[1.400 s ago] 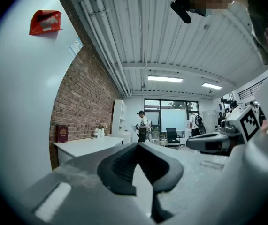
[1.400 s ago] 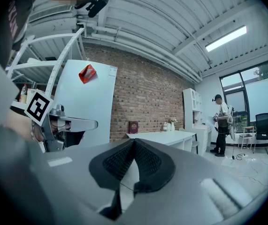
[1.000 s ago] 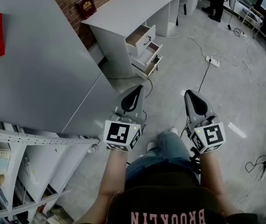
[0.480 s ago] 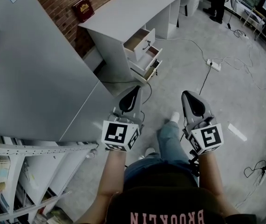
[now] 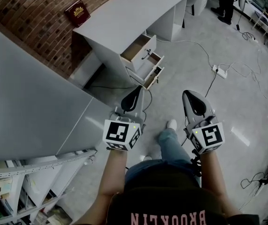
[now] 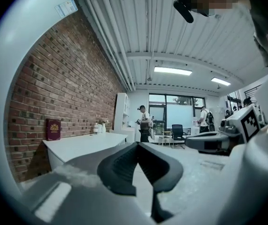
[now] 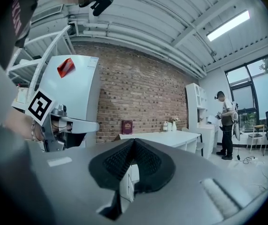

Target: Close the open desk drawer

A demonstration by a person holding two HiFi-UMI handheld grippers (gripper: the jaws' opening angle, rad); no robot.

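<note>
A white desk (image 5: 124, 13) stands against the brick wall ahead. On its near end three drawers (image 5: 145, 60) hang open, stepped one under another, the top one showing a wooden inside. My left gripper (image 5: 136, 91) and right gripper (image 5: 190, 94) are held side by side at waist height. Both point level toward the desk and stay well short of it. Each is shut with nothing between its jaws. The left gripper view shows the shut tips (image 6: 137, 144) with the desk (image 6: 80, 144) beyond. The right gripper view shows its shut tips (image 7: 134, 140) and the desk (image 7: 164, 137).
A tall grey cabinet (image 5: 30, 102) stands close on my left, with metal shelving (image 5: 26, 182) behind it. A red book (image 5: 77, 11) leans on the brick wall. A power strip (image 5: 220, 71) and cables lie on the floor to the right. A person (image 5: 230, 1) stands far off.
I have walked forward: both grippers moved toward the desk together, still shut. The desk and its drawers sit lower and nearer in the head view, and the cabinet's red sign has left the frame.
</note>
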